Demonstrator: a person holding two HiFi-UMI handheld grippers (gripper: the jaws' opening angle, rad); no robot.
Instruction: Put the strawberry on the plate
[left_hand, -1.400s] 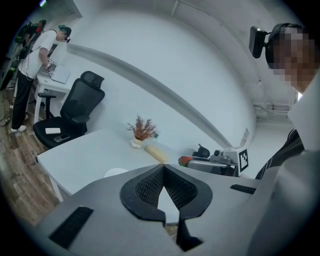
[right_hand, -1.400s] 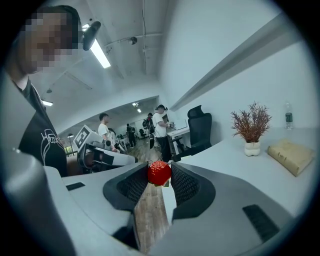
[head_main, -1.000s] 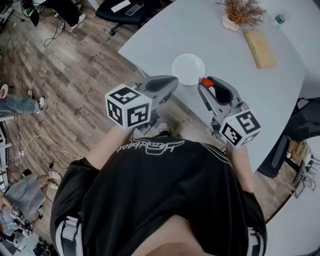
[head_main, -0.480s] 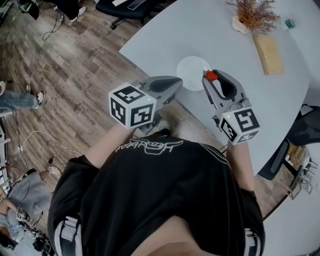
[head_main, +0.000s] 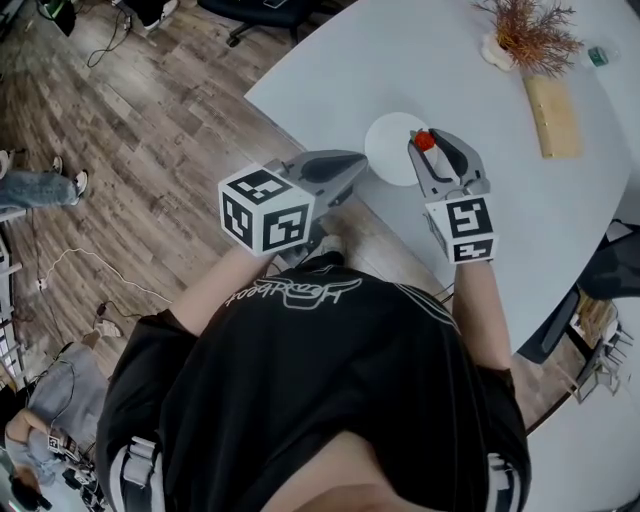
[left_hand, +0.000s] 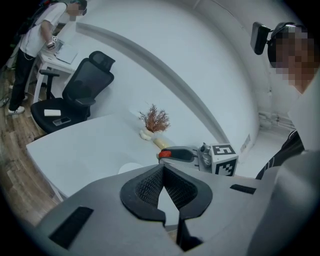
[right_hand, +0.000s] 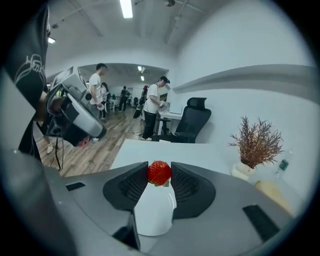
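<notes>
Between the pads of the right tool (head_main: 427, 147) sits the red strawberry (right_hand: 159, 172), clamped from both sides with its green leaves on the underside. It hangs over the right part of a small white plate (head_main: 390, 150), which shows through the gap below the berry in the right gripper view. That plate lies near the left, near edge of a pale grey desk (head_main: 500, 215). Left of the plate, the left tool (left_hand: 163, 169) hovers off the desk's edge above the wooden floor (head_main: 150, 130), its tips pressed together with nothing between them. Far across the desk stand a dried plant in a white vase (head_main: 530, 35) and, just nearer, a yellowish block (head_main: 557, 115).
</notes>
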